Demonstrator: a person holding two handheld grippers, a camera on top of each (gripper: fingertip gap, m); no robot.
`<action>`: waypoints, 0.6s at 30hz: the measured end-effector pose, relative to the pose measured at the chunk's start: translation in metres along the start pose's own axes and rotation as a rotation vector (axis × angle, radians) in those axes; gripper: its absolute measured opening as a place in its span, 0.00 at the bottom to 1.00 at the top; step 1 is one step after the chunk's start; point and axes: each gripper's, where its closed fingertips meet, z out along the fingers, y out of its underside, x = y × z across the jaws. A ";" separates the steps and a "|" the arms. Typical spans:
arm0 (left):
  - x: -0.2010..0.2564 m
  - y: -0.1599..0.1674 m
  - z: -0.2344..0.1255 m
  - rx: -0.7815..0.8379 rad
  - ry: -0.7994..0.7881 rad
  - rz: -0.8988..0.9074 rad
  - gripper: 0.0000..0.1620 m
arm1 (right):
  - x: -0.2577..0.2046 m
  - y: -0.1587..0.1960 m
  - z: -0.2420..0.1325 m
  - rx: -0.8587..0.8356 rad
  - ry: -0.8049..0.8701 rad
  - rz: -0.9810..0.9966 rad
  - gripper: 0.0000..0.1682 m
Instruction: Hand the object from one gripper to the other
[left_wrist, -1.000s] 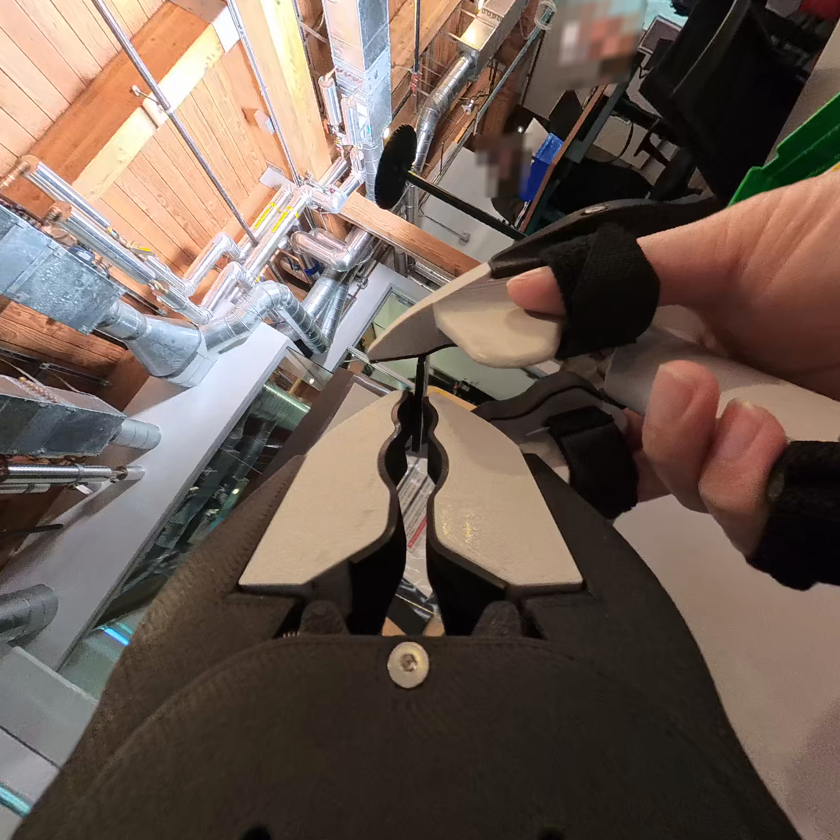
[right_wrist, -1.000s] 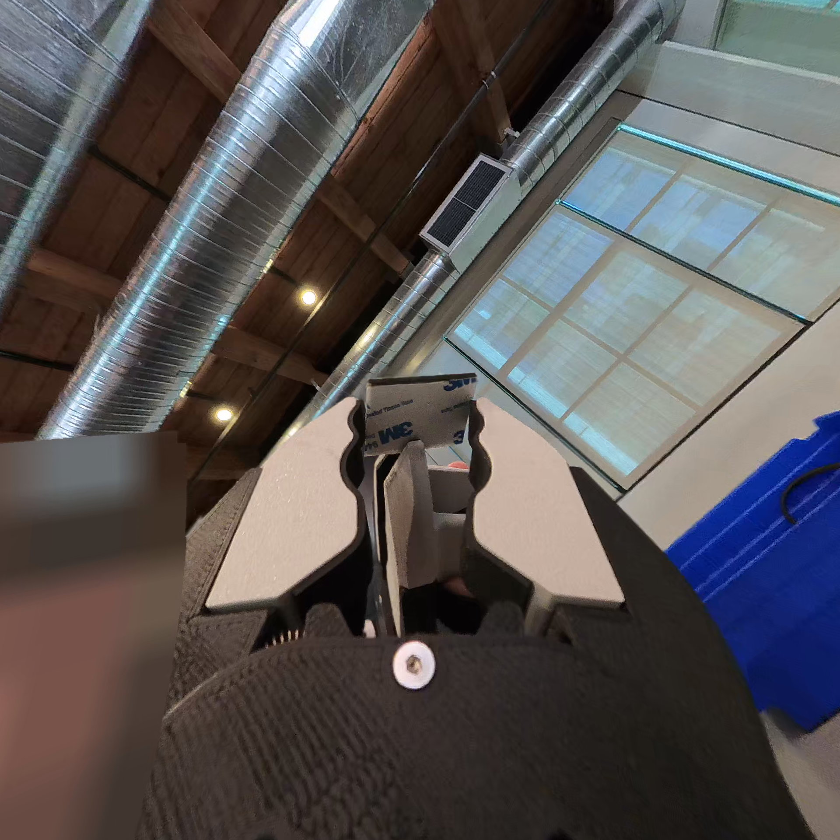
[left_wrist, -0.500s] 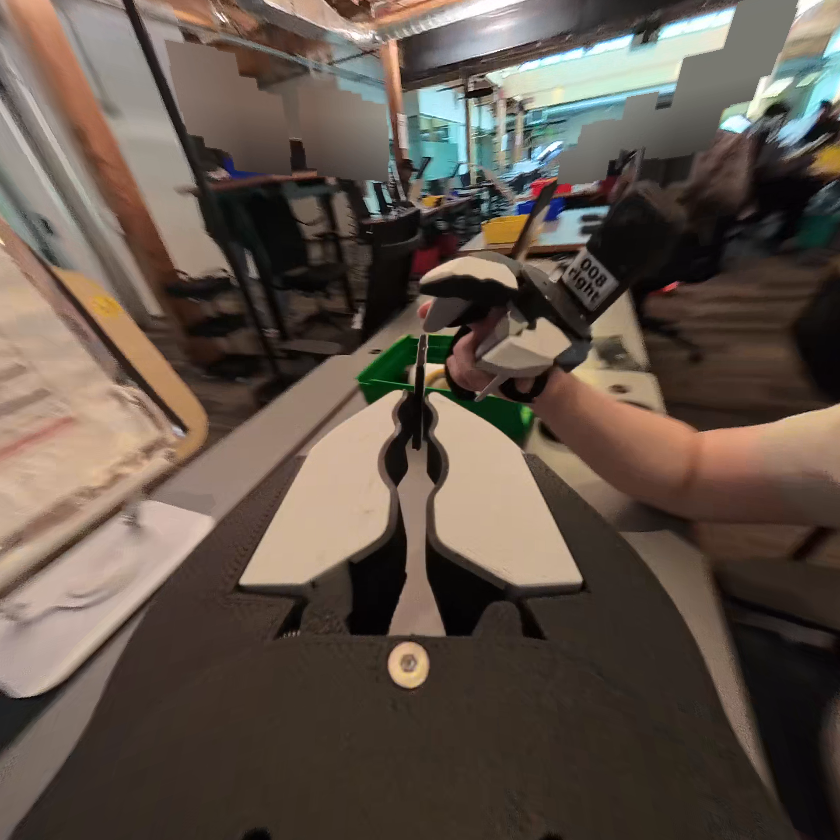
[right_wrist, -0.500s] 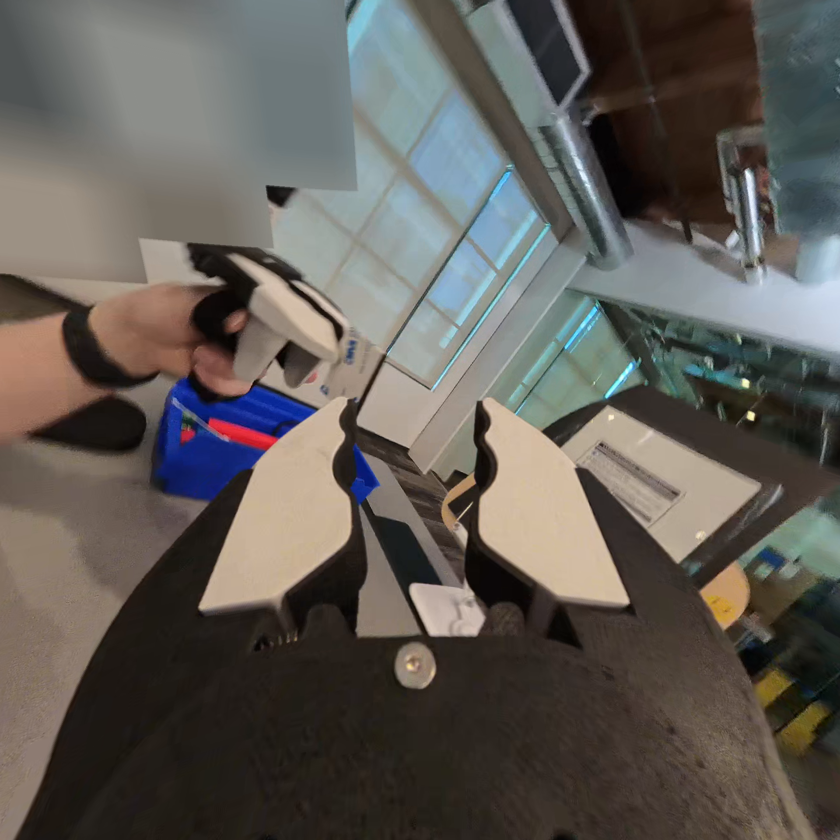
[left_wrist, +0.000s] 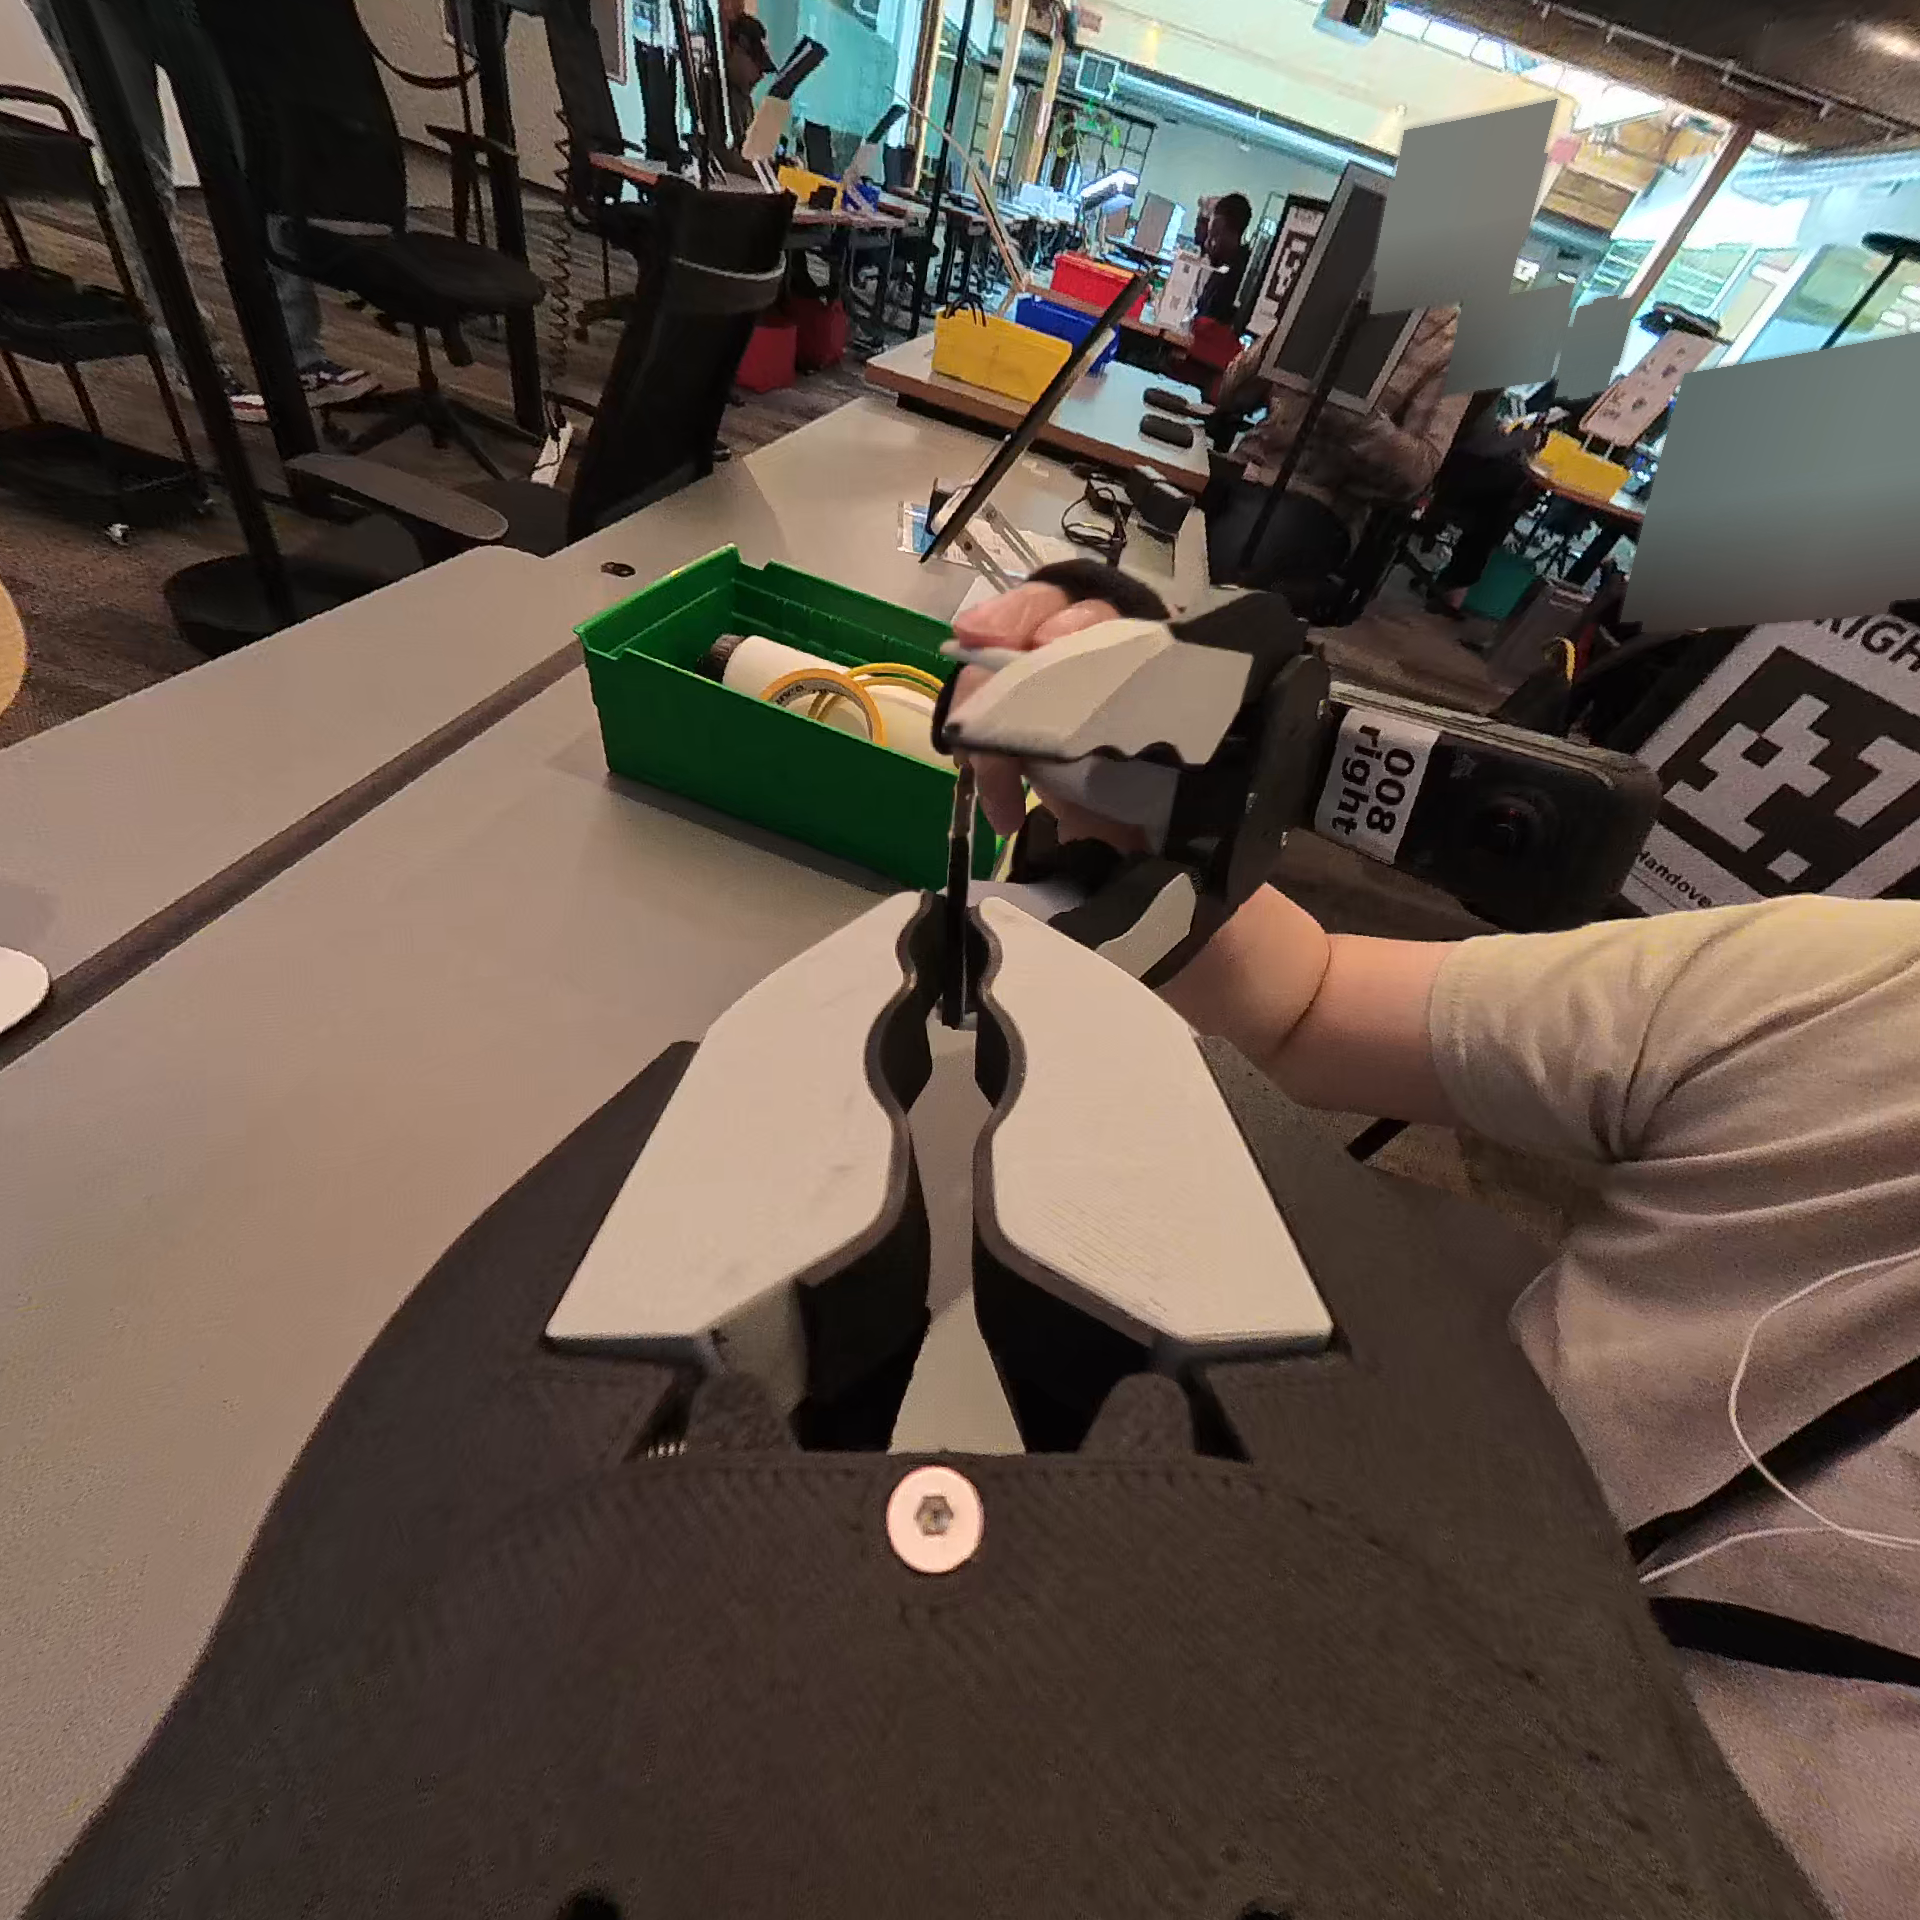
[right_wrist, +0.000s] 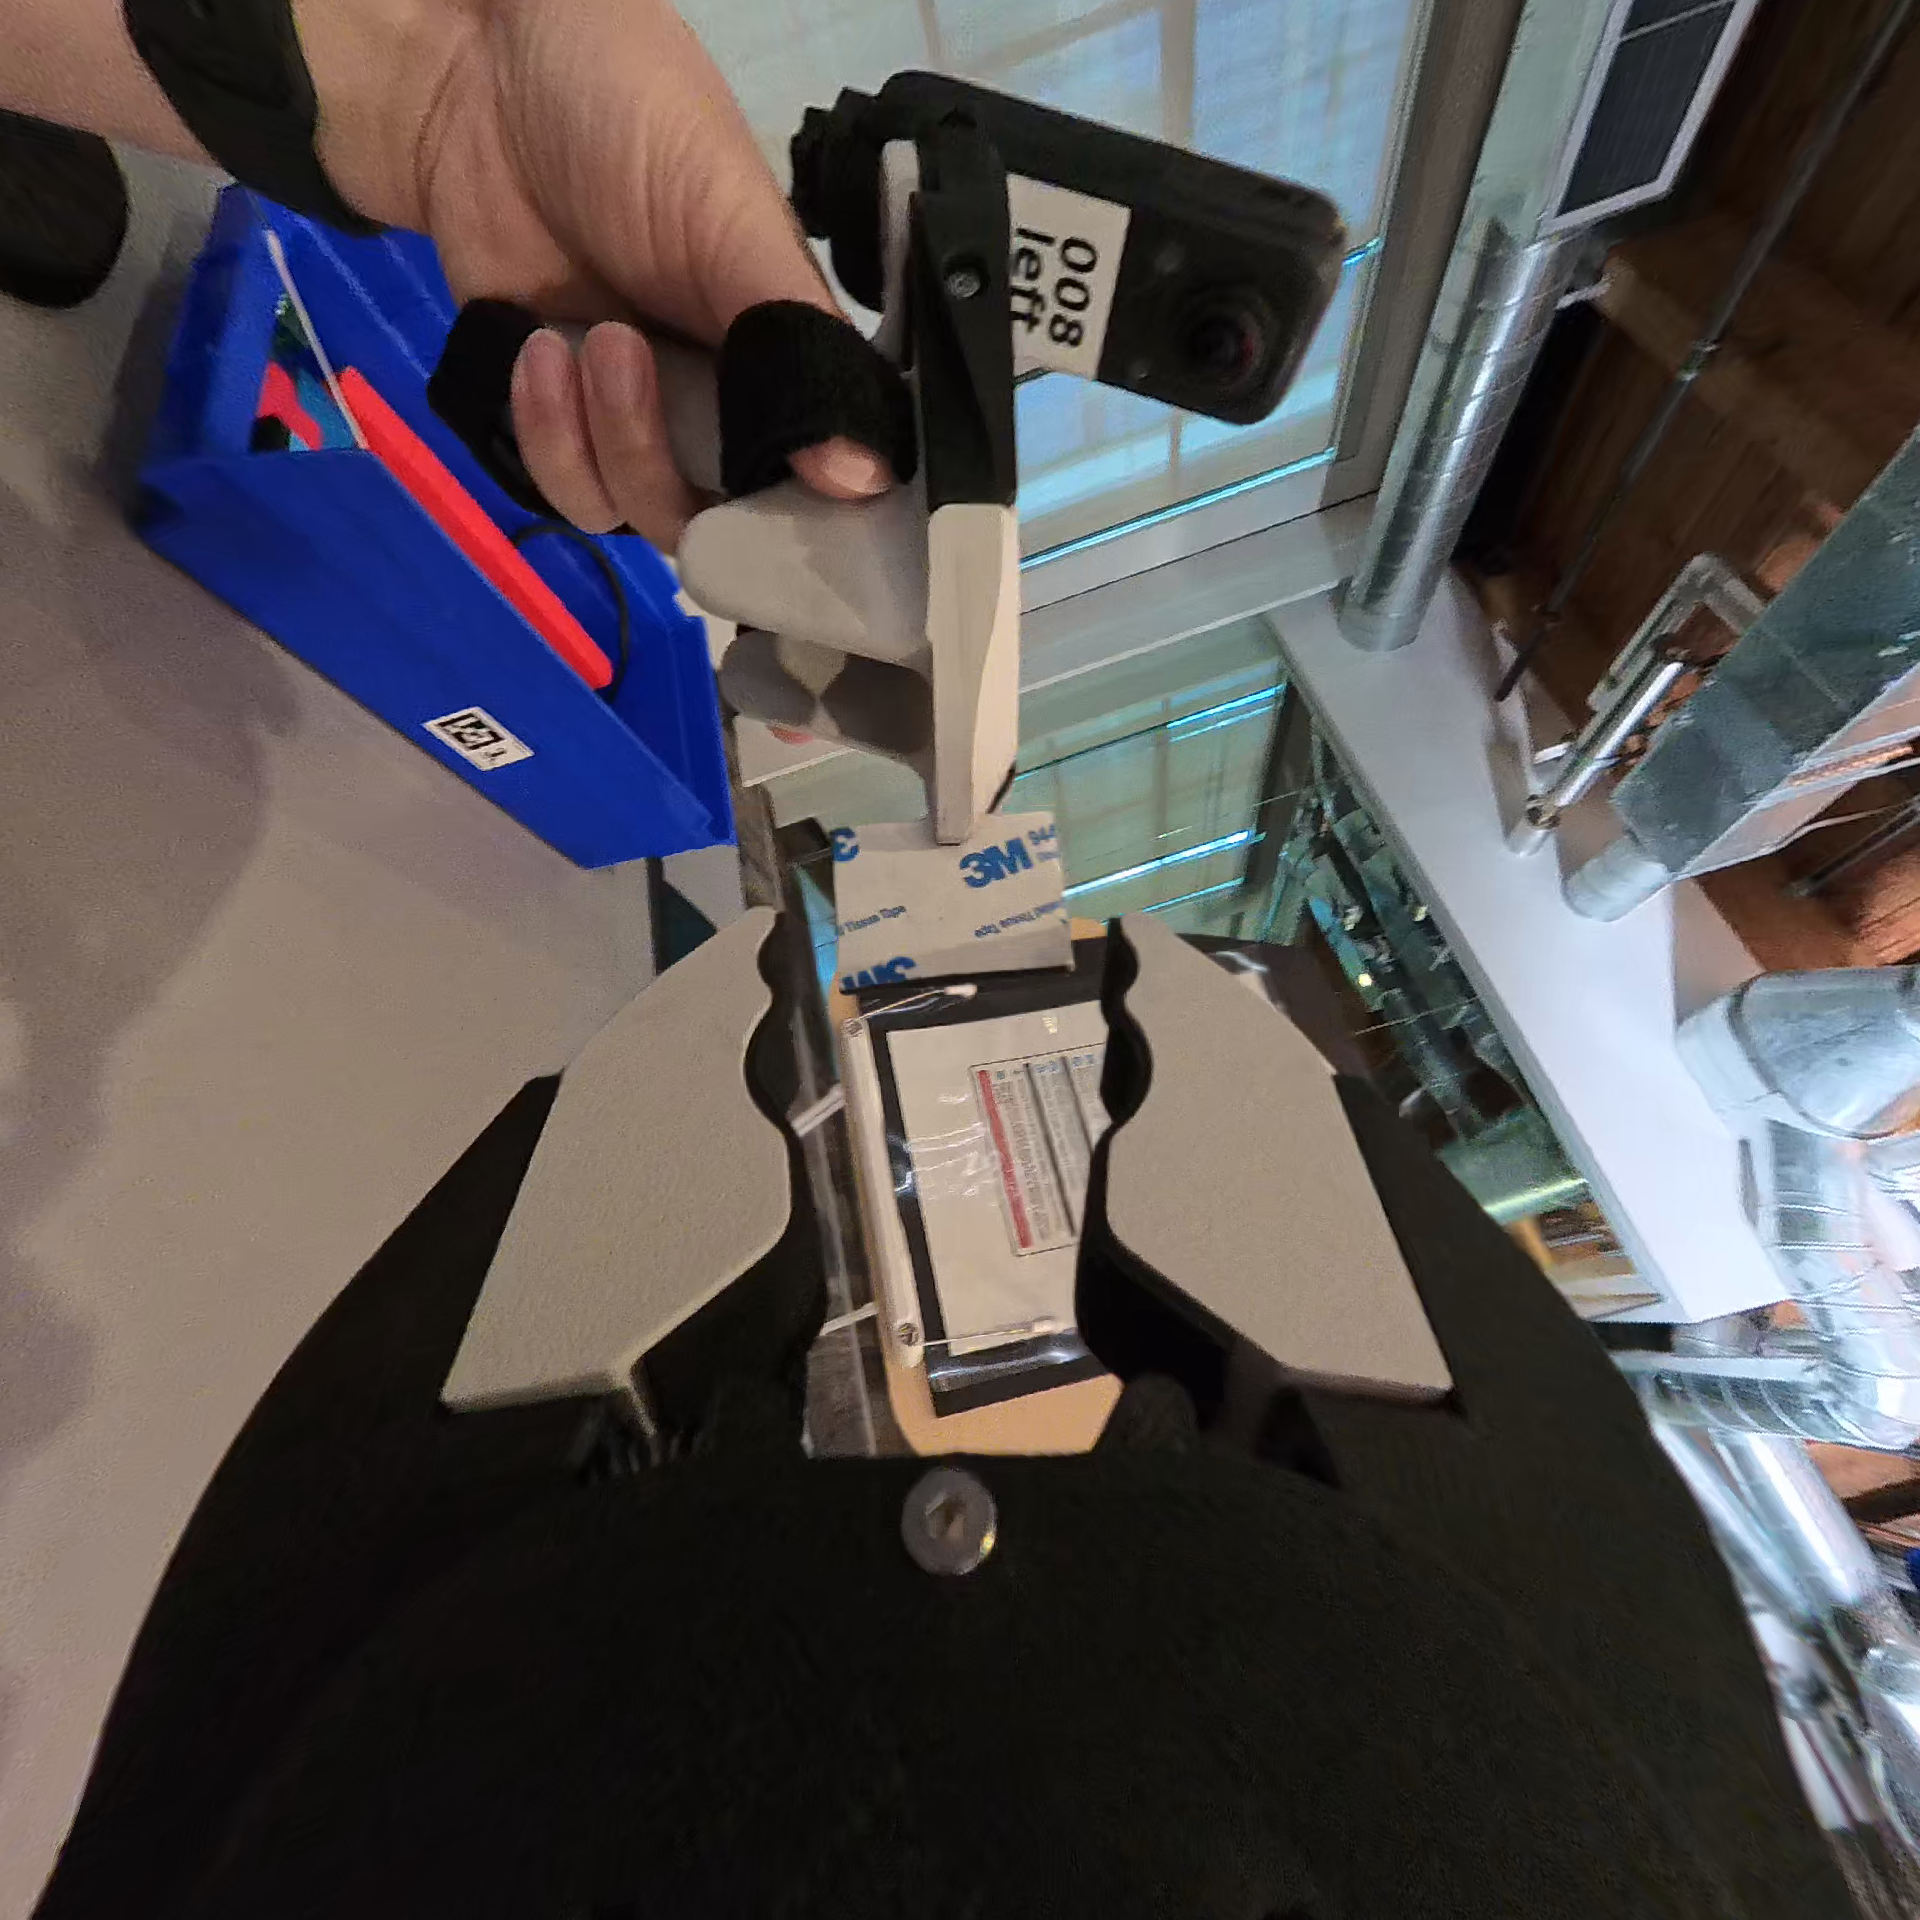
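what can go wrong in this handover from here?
1. The left gripper pinches the thin flat pad only at one edge; a nudge may pivot or pull it loose.
2. The right gripper is open with the pad's free edge barely between its fingertips; closing now may catch only a sliver.
3. The pad is edge-on in the left wrist view, so misalignment is hard to judge. Dropped, it may fall to the grey table.
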 end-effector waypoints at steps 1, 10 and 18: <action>-0.001 0.001 0.002 -0.007 -0.005 -0.003 0.02 | -0.002 0.003 0.002 -0.020 -0.013 0.006 0.30; -0.020 -0.003 -0.008 -0.011 -0.187 0.102 0.29 | 0.068 0.097 -0.066 -0.425 0.085 0.229 0.27; -0.024 -0.016 -0.037 0.027 -0.286 0.161 0.24 | -0.007 0.287 -0.287 -1.382 -0.074 0.865 0.27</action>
